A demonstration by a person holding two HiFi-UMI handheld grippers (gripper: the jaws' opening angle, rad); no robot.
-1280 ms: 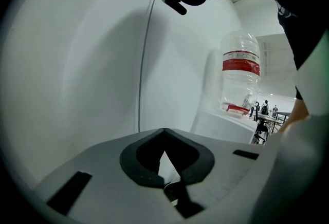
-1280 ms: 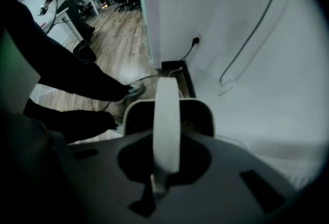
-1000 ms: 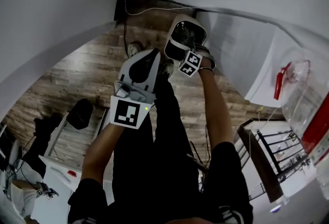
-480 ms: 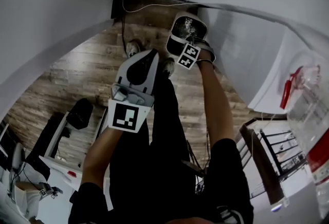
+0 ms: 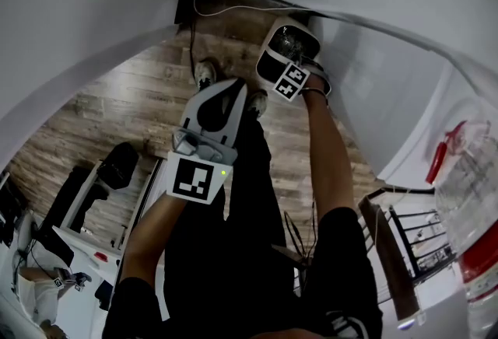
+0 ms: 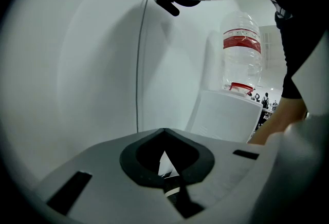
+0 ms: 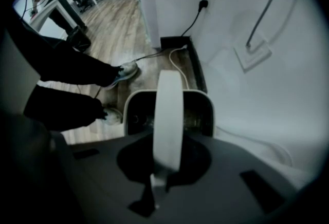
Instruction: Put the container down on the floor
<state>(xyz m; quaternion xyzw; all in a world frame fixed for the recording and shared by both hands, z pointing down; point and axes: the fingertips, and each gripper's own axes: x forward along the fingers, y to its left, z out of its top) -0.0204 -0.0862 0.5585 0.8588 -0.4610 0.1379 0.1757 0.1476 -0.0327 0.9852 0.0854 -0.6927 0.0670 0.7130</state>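
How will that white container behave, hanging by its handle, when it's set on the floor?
It hangs from a flat handle pinched in the right claw, so the container may swing. One claw carries it, so probably light. Its broad boxy body should sit stable on the floor.

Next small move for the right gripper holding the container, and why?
Likely lower the right gripper straight down slightly: it is shut on the white handle of the container, which seems to hang just above the wood floor beside the wall.

The right hand-held gripper has carried the container lower.
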